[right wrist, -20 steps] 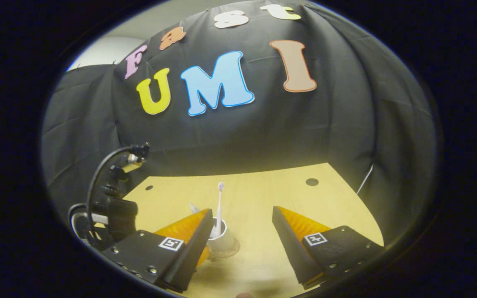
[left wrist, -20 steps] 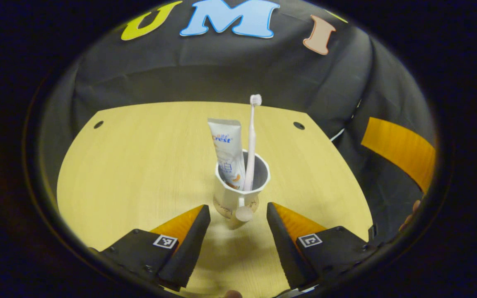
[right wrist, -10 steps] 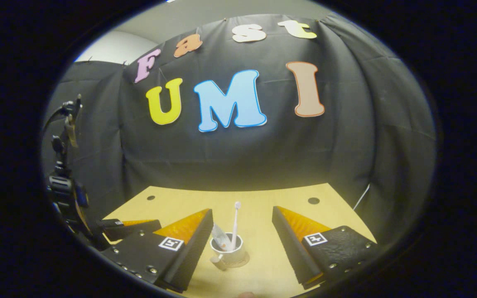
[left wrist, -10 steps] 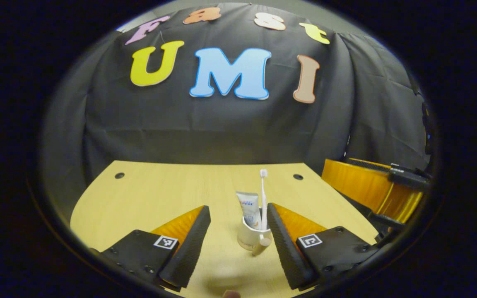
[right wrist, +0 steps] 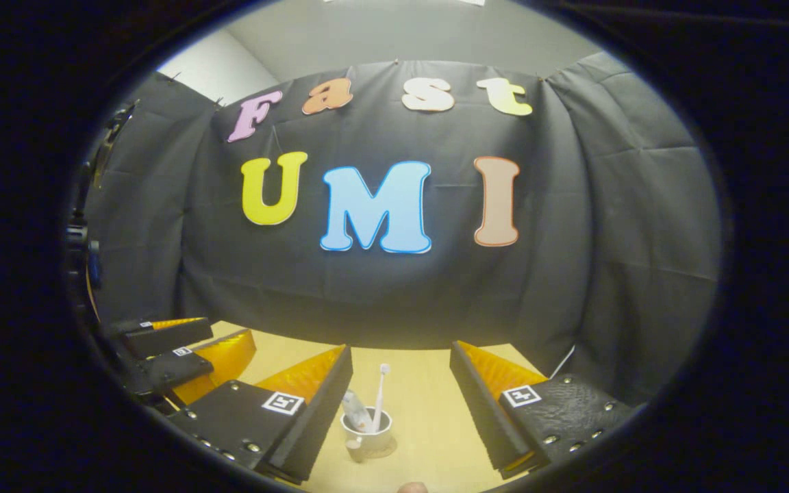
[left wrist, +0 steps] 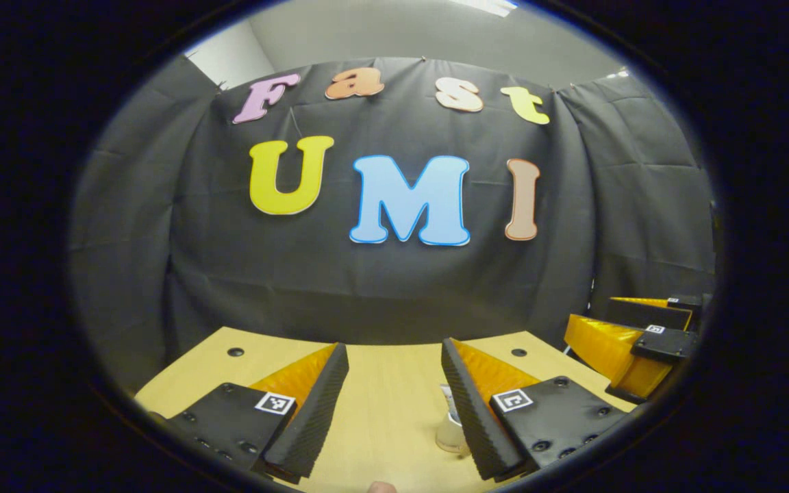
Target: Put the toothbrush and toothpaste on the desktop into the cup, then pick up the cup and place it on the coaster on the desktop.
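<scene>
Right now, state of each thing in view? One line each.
cup: upright on the coaster, free of both grippers.
toothbrush: standing in the cup, bristles up.
toothpaste: in the cup, leaning.
coaster: flat on the table, under the cup.
left gripper: open, holding nothing.
right gripper: open, holding nothing.
table: carries the coaster.

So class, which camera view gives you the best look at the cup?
The right gripper view: the cup stands whole on the table between that gripper's open fingers, with the toothbrush and toothpaste rising from it. In the left gripper view, the cup is mostly hidden behind one finger of the left gripper.
</scene>
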The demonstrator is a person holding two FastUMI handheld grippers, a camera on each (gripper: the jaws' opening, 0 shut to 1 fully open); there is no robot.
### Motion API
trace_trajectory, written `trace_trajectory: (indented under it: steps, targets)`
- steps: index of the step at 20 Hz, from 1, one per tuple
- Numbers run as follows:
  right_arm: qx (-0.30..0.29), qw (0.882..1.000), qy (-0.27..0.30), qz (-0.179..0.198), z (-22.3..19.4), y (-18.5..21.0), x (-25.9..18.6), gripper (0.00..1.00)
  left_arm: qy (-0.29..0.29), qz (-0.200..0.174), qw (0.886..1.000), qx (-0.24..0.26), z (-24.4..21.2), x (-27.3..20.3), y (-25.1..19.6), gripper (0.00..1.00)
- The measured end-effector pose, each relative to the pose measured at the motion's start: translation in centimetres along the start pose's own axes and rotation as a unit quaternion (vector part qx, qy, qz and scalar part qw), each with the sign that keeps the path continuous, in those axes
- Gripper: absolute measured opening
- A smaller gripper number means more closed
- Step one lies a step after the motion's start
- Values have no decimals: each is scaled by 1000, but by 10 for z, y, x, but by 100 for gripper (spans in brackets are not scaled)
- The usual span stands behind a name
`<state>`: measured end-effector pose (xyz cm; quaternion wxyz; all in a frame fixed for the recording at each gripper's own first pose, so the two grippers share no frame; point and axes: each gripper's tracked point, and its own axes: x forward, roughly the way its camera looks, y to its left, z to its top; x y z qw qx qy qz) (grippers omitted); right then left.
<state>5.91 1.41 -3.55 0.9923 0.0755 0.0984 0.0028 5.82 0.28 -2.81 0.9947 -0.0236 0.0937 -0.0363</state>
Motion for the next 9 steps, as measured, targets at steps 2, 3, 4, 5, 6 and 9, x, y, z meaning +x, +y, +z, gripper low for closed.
trace_trajectory:
  steps: [2,3,4,5,6,9]
  targets:
    - [4,1000,-7,0,5,5,-2,90,-8,0,1000,4,6,-6,2,89]
    - [6,1000,-9,-1,7,8,-2,90,-9,0,1000,5,7,-8,3,89]
    - [9,1000,-9,-1,8,9,-3,90,-12,1,1000,5,9,-10,4,89]
    - [11,1000,-11,-2,9,10,-4,90,-14,1,1000,6,10,-11,6,89]
    - [14,1000,-13,-5,10,10,-4,90,-15,1,1000,8,11,-13,9,89]
    - [14,1000,-12,-13,8,9,-7,90,-22,3,1000,12,15,-15,16,89]
